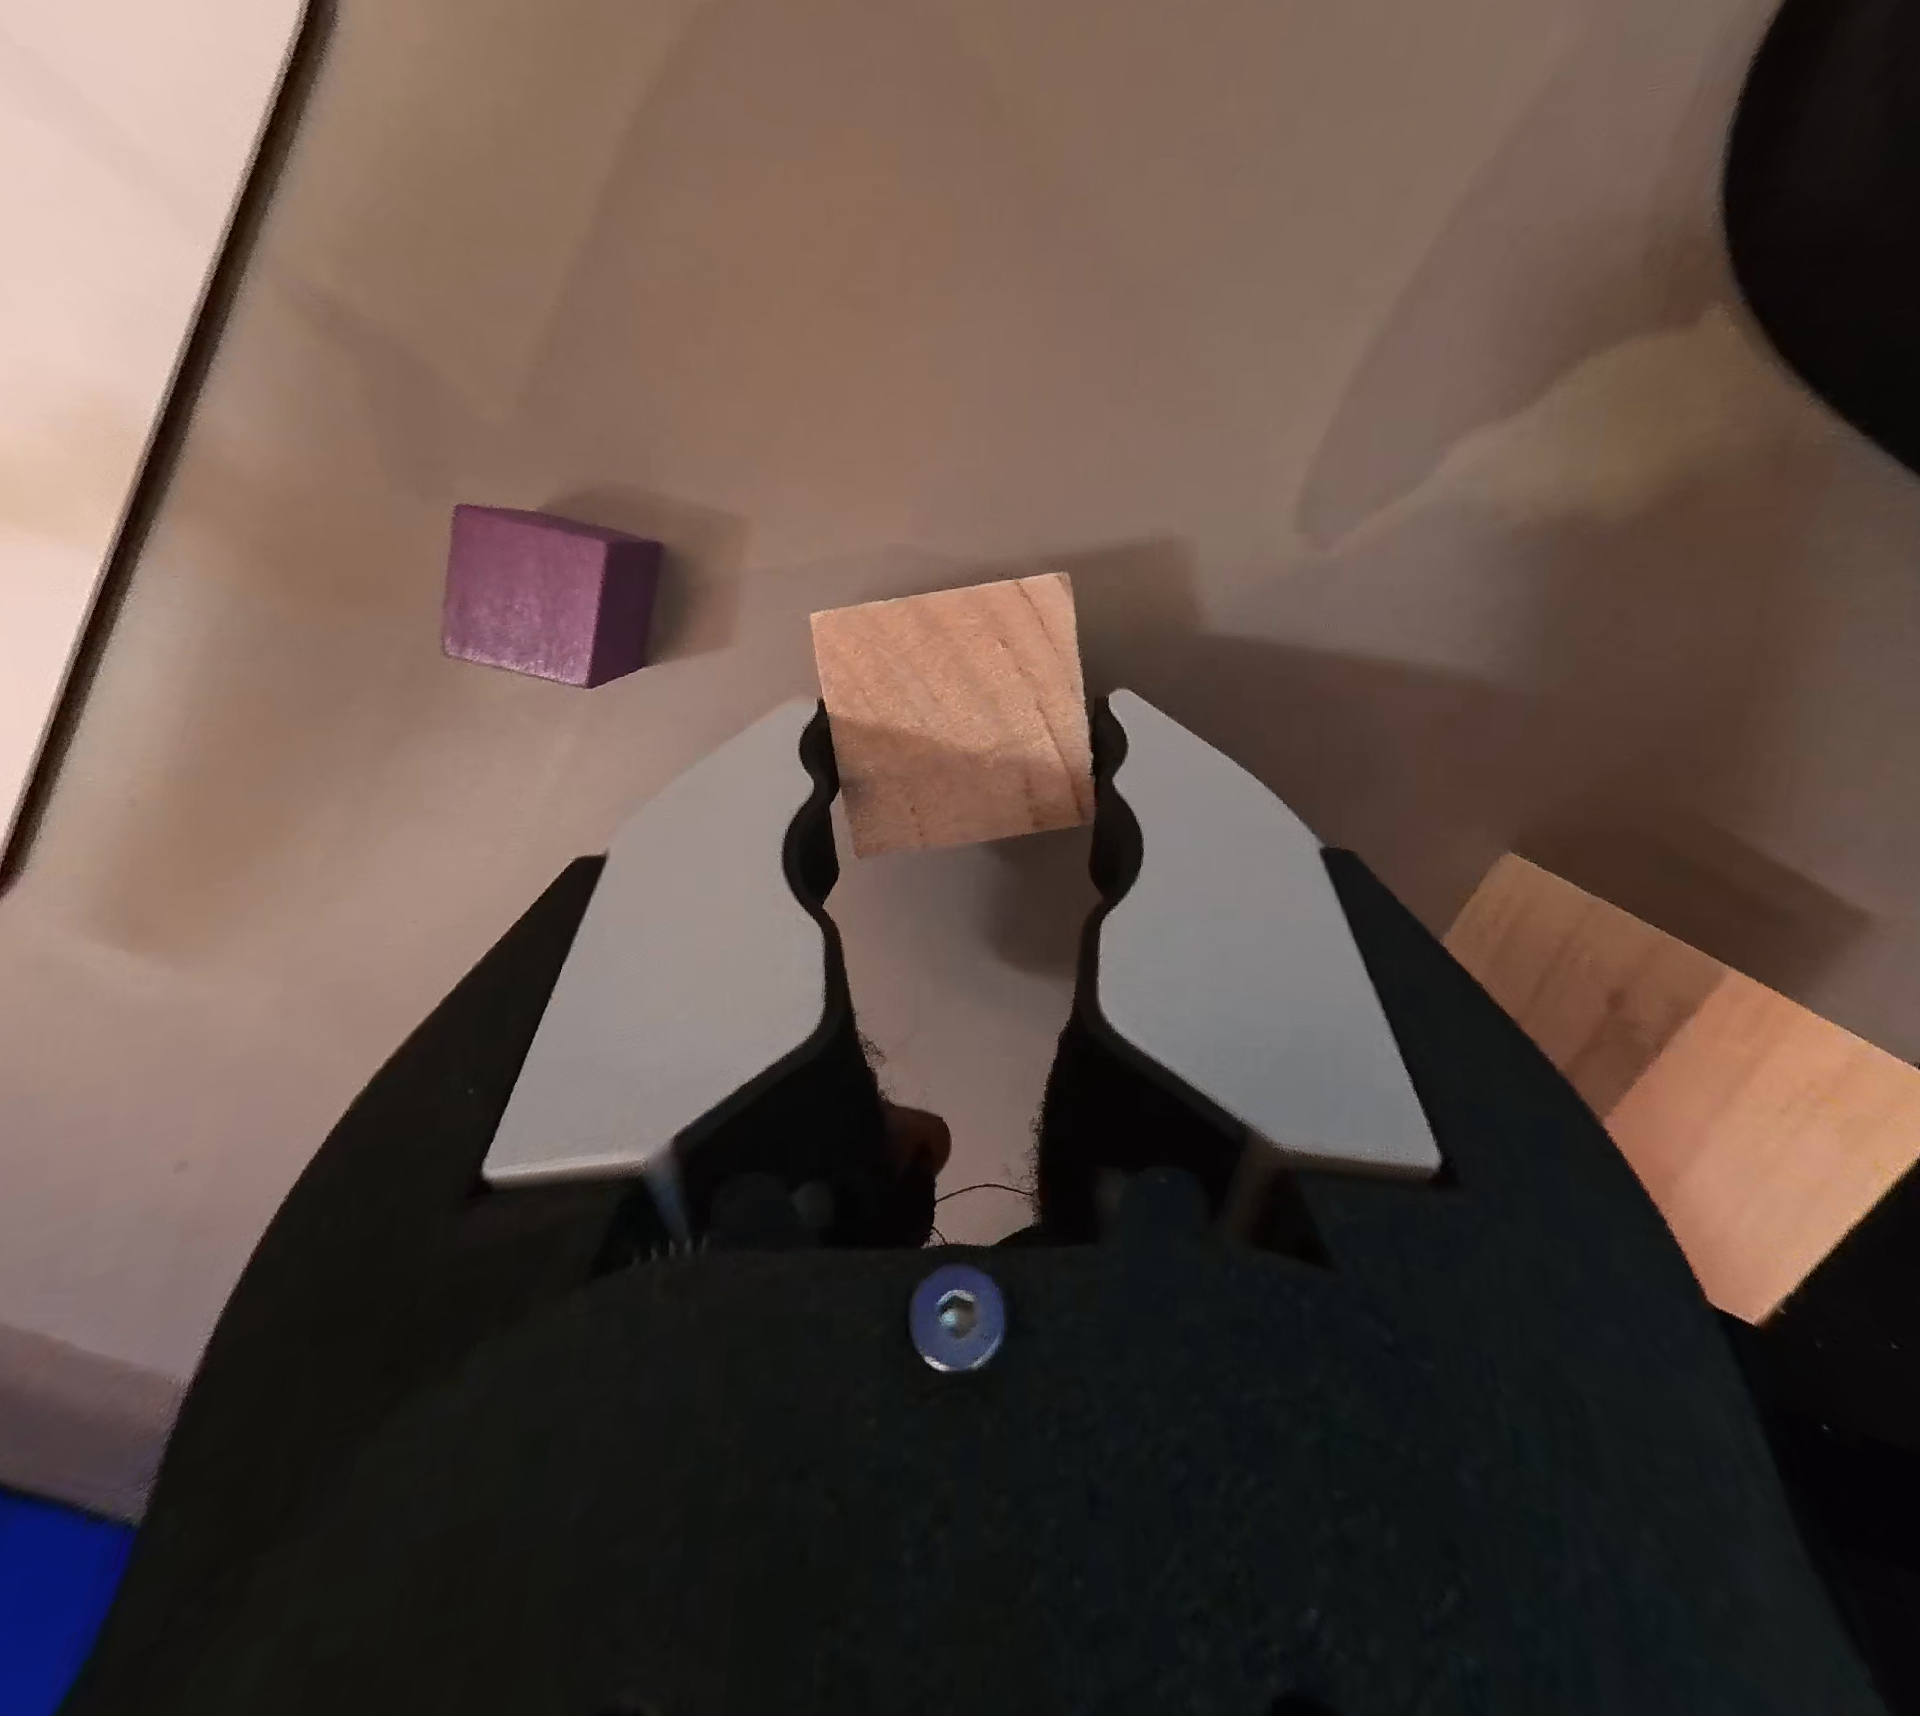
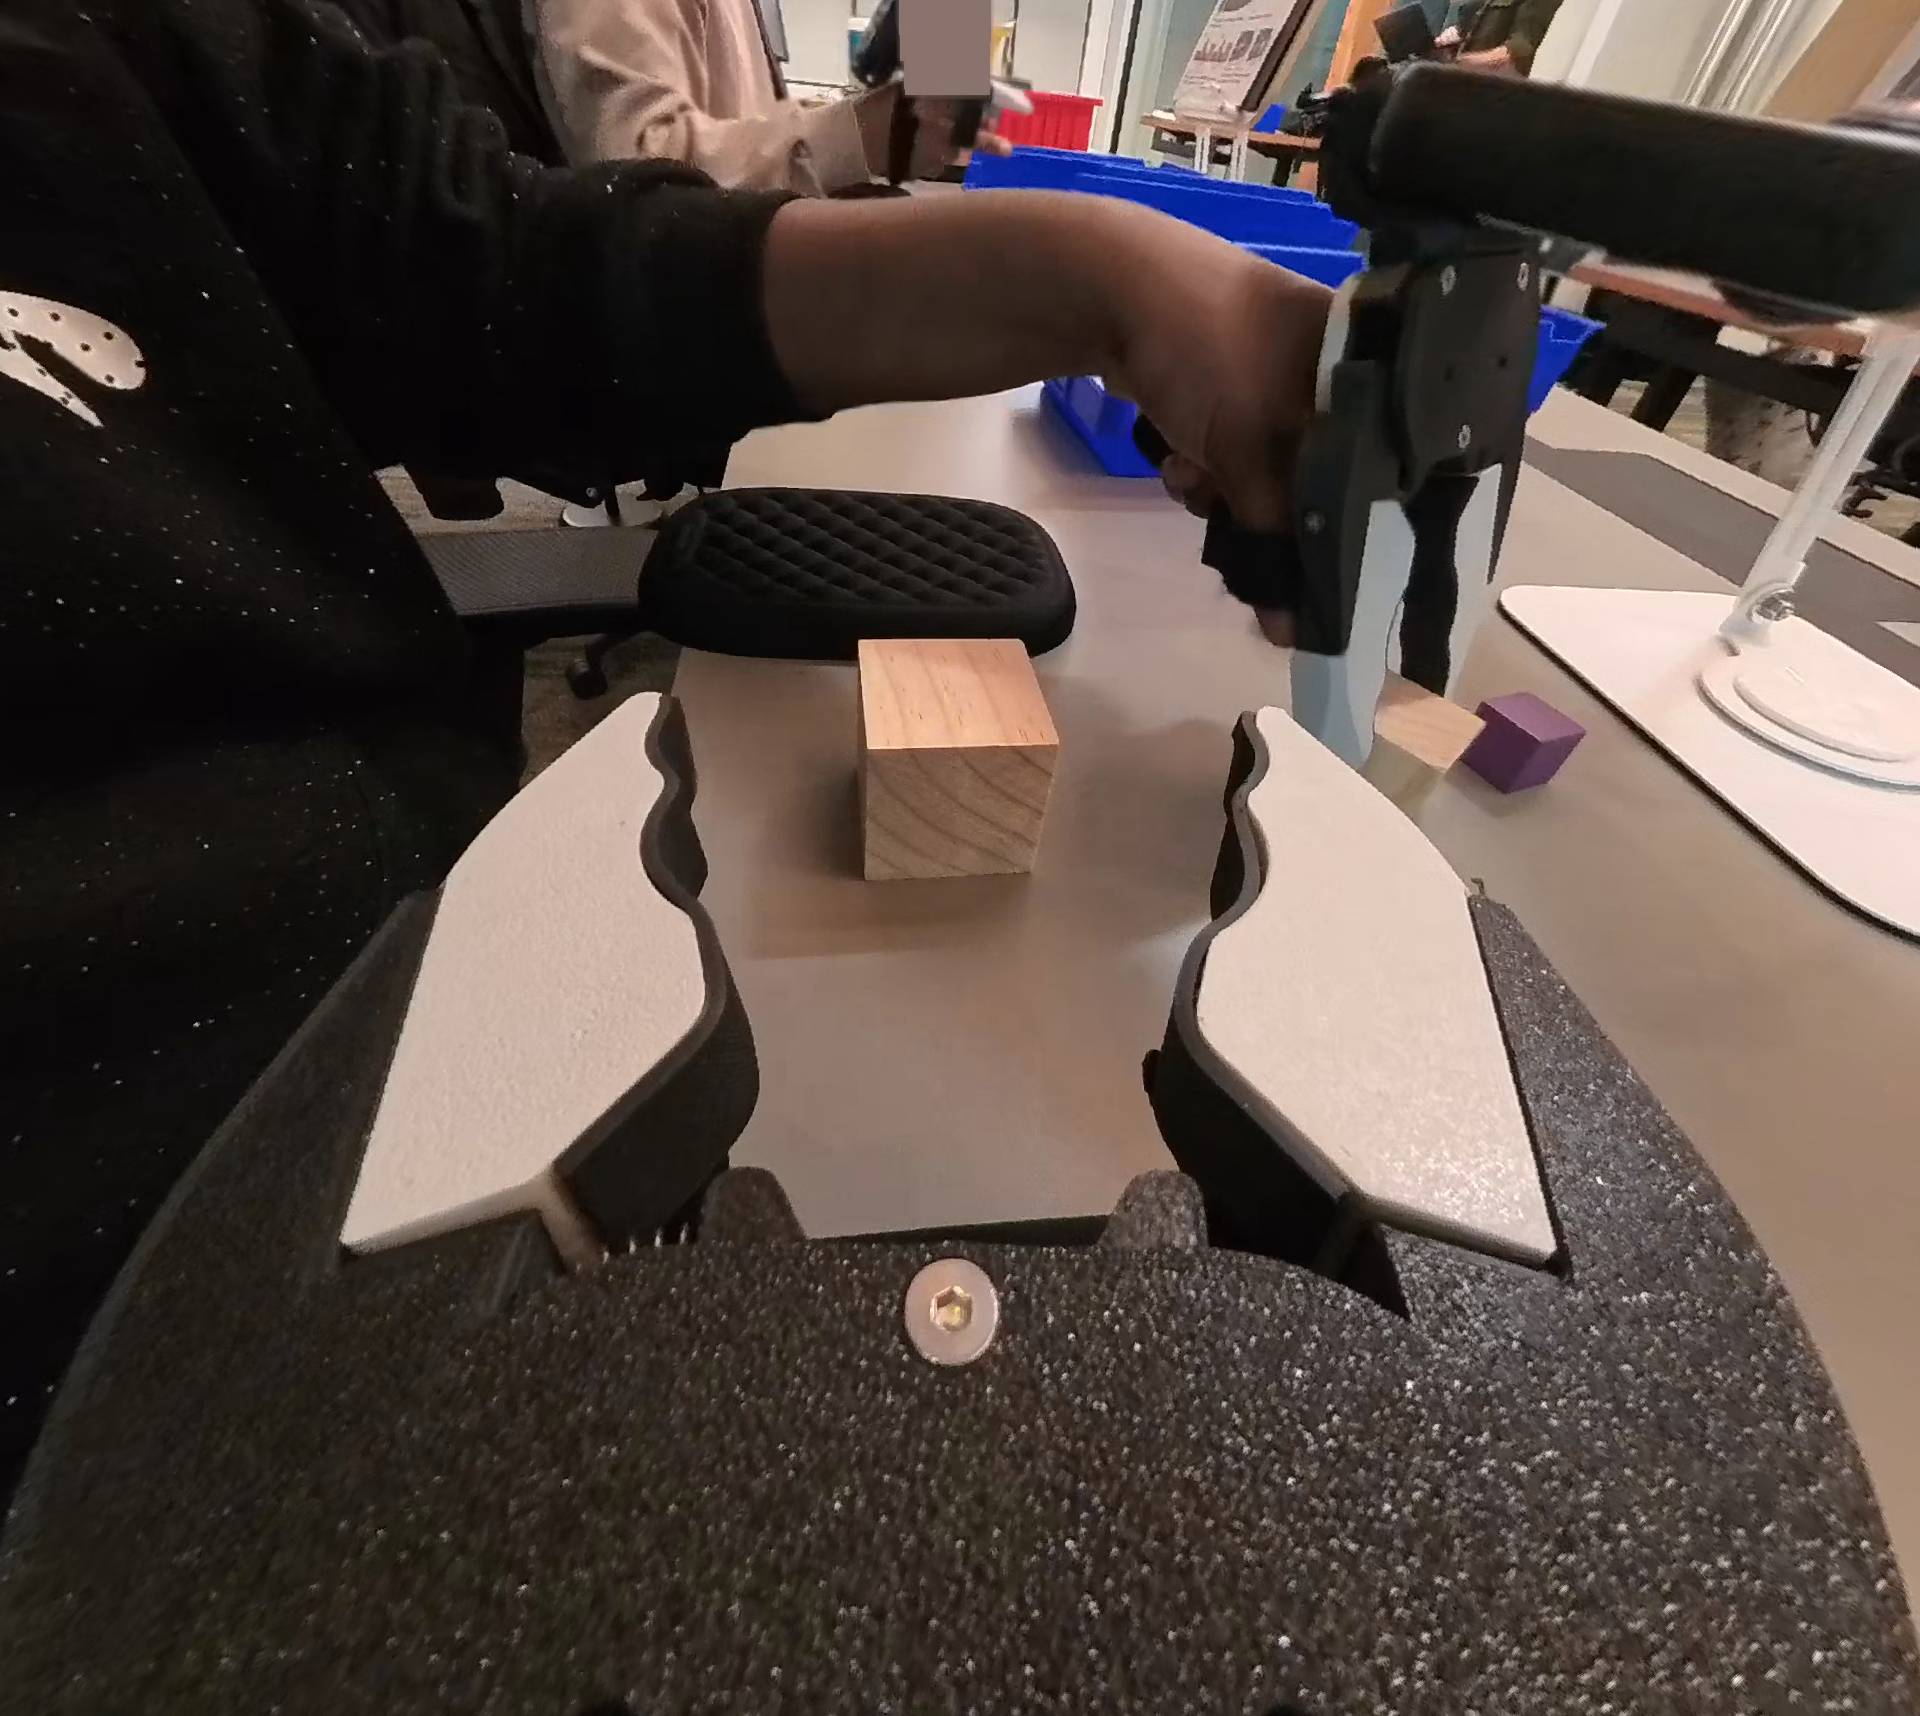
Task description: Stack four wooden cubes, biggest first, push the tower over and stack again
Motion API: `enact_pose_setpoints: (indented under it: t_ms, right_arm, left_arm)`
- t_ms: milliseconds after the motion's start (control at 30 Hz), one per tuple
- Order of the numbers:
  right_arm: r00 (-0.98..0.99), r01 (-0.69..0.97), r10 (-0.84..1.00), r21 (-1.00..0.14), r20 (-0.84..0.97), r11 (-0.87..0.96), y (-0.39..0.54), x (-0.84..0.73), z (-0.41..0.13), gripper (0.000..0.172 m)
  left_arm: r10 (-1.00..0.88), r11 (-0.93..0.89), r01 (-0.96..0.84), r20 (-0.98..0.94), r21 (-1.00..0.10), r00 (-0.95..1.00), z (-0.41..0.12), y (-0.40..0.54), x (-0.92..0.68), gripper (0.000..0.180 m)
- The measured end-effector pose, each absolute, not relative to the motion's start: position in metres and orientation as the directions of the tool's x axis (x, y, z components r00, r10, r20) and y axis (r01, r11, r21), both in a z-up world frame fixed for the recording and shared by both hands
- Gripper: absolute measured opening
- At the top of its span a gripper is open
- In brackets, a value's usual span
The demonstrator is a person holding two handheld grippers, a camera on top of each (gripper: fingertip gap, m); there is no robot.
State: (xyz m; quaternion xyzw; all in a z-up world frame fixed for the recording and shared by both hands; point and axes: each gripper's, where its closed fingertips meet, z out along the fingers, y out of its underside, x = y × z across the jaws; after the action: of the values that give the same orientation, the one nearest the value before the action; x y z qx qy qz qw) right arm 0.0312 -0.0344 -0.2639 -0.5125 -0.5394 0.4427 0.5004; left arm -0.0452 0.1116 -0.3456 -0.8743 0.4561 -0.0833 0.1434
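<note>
While three cubes sit on the table (image 2: 1039, 1095), two wooden and one purple cube (image 1: 545, 596), the left gripper (image 1: 961, 762) clamps the small wooden cube (image 1: 951, 716), tilted; the right gripper (image 2: 961, 793) gapes around the large wooden cube (image 2: 951, 762), untouched.

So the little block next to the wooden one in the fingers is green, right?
Not green. The little block beside the small wooden cube is purple, as the left wrist view shows. It does sit on the table next to that cube between the left gripper's fingers.
</note>
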Motion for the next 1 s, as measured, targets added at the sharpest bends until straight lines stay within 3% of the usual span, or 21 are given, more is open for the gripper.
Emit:
enact_pose_setpoints:
  t_ms: [200,500,667,1000]
  right_arm:
    - [0.027,0.11,0.997,-0.991,0.079,0.075,-0.034,0.031,-0.264,0.096]
    - [0.028,0.112,0.996,-0.991,0.08,0.077,-0.034,0.031,-0.264,0.094]
    - [0.024,0.118,0.996,-0.989,0.089,0.085,-0.035,0.031,-0.265,0.093]
    - [0.024,0.116,0.996,-0.989,0.09,0.087,-0.035,0.031,-0.264,0.094]
  left_arm:
    - [-0.88,-0.46,-0.793,0.084,-0.398,0.468,-0.312,0.091,-0.035,0.046]
    - [-0.992,-0.114,-0.892,-0.003,-0.437,0.128,-0.253,0.016,-0.017,0.045]
    - [-1.0,-0.019,-0.916,-0.014,-0.4,0.026,-0.26,-0.013,-0.018,0.045]
    - [-0.997,-0.059,-0.935,0.058,-0.349,0.042,-0.287,-0.029,-0.026,0.046]
